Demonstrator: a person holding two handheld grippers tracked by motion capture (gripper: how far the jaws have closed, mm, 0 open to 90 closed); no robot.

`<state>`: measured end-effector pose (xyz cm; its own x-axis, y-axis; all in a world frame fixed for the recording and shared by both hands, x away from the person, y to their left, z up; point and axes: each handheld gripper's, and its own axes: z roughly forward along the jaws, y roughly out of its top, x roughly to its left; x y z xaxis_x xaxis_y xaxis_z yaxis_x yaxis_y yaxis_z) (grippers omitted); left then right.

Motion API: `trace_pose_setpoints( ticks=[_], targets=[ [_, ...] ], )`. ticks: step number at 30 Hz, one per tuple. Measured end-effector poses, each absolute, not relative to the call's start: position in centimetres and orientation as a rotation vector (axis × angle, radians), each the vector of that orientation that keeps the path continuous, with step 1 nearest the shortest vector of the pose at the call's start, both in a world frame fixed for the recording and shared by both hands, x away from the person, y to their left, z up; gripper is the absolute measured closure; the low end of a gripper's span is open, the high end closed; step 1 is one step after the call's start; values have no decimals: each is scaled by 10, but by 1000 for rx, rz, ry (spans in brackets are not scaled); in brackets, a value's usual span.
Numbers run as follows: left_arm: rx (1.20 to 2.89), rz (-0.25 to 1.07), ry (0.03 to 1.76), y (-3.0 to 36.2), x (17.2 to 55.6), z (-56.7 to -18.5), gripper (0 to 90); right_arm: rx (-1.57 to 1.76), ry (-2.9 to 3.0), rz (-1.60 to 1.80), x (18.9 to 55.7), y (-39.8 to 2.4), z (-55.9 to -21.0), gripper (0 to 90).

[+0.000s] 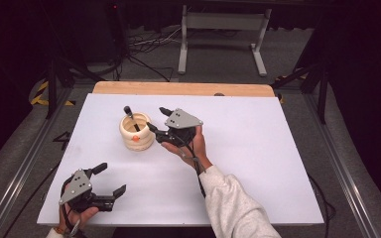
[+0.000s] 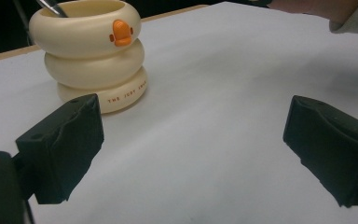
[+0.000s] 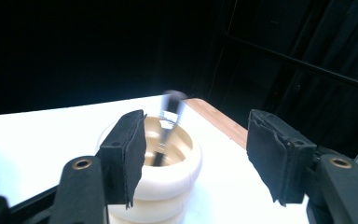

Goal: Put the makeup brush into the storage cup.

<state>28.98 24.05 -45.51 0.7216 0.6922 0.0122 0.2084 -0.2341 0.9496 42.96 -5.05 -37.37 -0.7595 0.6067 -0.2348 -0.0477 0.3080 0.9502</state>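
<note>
A cream cup (image 1: 136, 131) made of stacked rings, with an orange duck beak on its side, stands on the white table (image 1: 258, 153) left of centre. A dark pen-like stick (image 1: 130, 116) leans inside it. My right gripper (image 1: 158, 119) hovers just right of the cup, its jaws open with nothing between them. In the right gripper view the cup (image 3: 168, 158) and the blurred stick (image 3: 168, 126) lie beyond the gripper (image 3: 196, 154). My left gripper (image 1: 111, 177) rests open near the front left corner. The left gripper view shows the cup (image 2: 95, 60) far ahead of the gripper (image 2: 193, 144).
A wooden strip (image 1: 178, 88) runs along the table's far edge. Beyond it on the floor stand a grey metal frame (image 1: 223, 29) and loose cables (image 1: 149, 44). White tabletop stretches to the right of the sleeve (image 1: 233, 203).
</note>
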Motion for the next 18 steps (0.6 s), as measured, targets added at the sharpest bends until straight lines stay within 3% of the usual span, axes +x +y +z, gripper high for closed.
trace_pose_setpoints(
  ticks=[18],
  targets=[
    [1802,530,705,239,291,-455,60,529,1955,1417,416,-87,-366,201]
  ],
)
